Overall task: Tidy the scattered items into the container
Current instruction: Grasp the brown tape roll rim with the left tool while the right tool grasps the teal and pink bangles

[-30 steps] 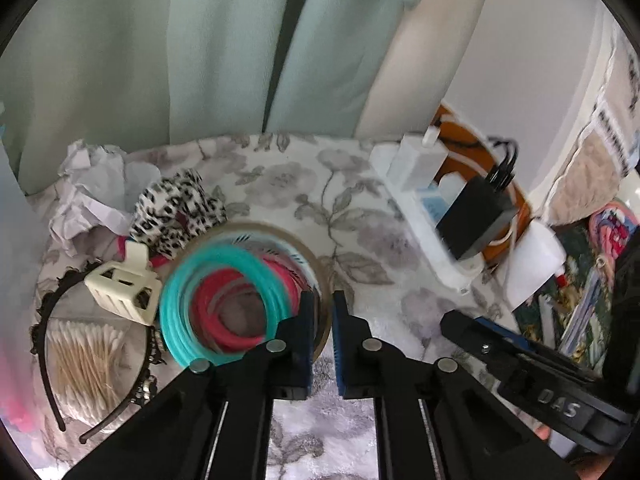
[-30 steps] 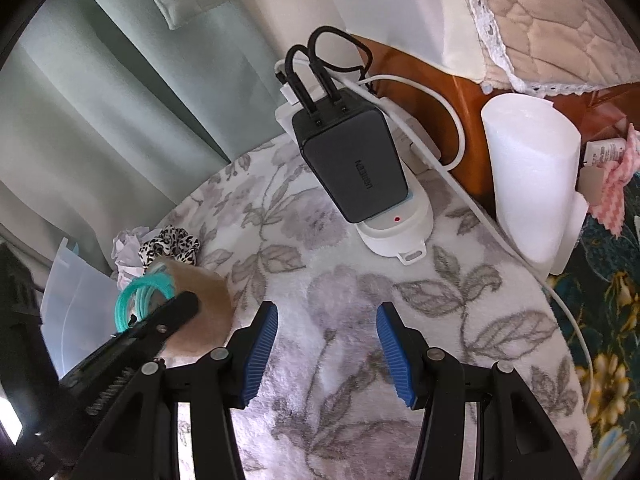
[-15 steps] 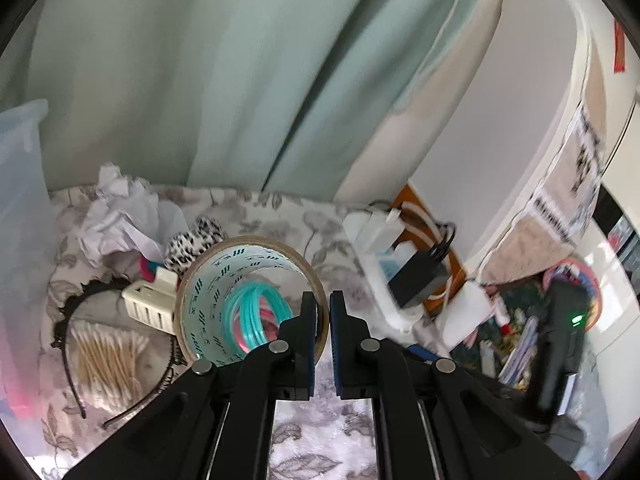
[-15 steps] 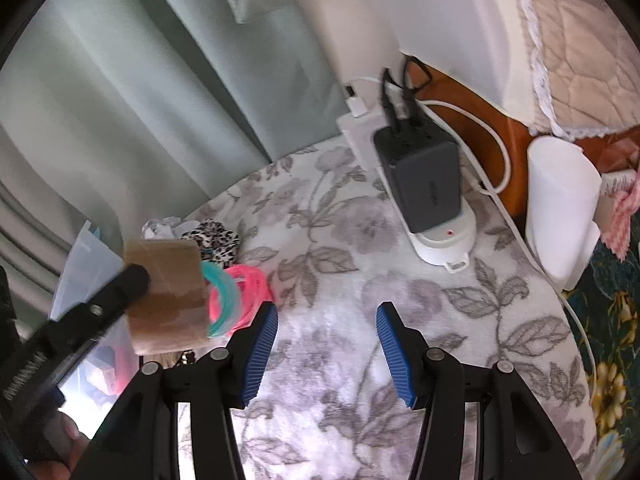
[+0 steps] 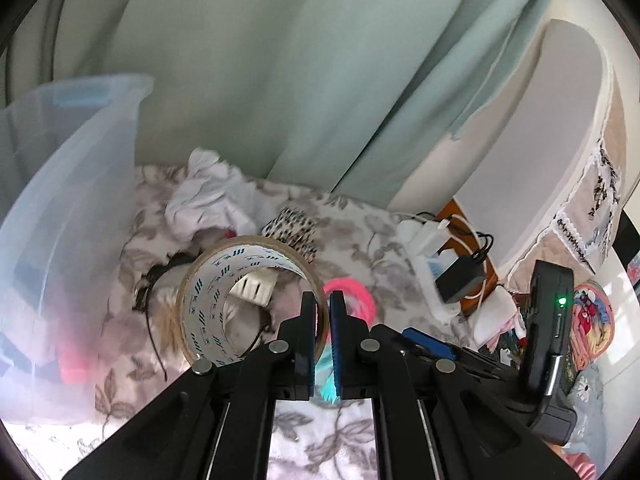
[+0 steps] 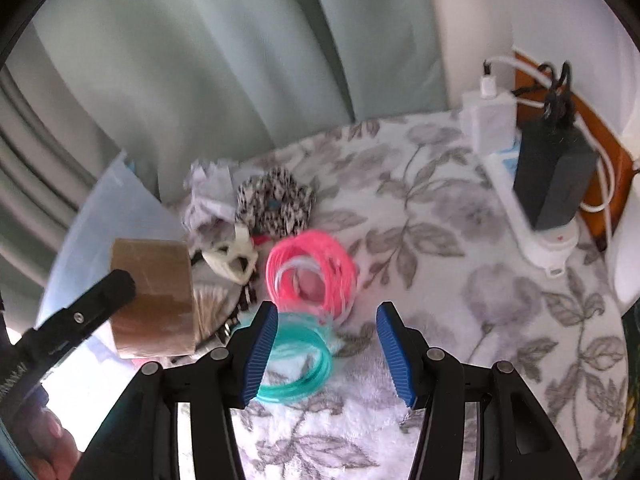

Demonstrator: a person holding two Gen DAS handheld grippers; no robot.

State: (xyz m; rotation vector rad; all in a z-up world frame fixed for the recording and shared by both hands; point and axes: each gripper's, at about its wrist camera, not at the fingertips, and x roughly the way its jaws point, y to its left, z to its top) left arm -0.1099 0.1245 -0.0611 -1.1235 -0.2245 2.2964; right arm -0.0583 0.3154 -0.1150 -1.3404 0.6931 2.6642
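Note:
My left gripper [image 5: 323, 316] is shut on the wall of a brown tape roll [image 5: 224, 304], held in the air beside the clear plastic container [image 5: 80, 208]. The right wrist view shows that roll [image 6: 154, 300] from outside. My right gripper [image 6: 326, 344] stands open above the floral cloth, with a teal coil [image 6: 298, 364] lying between its fingers and a pink coil [image 6: 316, 276] just beyond. A cream hair claw [image 6: 232, 260], a leopard scrunchie [image 6: 276, 200], crumpled paper [image 6: 210, 196] and a black headband [image 5: 156, 292] lie past them.
A white power strip [image 6: 516, 208] with a black charger [image 6: 554, 180] and cables runs along the right. Green curtains hang behind. A white cylinder [image 6: 628, 248] stands at the far right. The right gripper's body [image 5: 548, 340] shows in the left wrist view.
My left gripper has lifted the tape roll off the coils and carried it left toward the container. The right gripper has swung left, from the charger to over the teal and pink coils.

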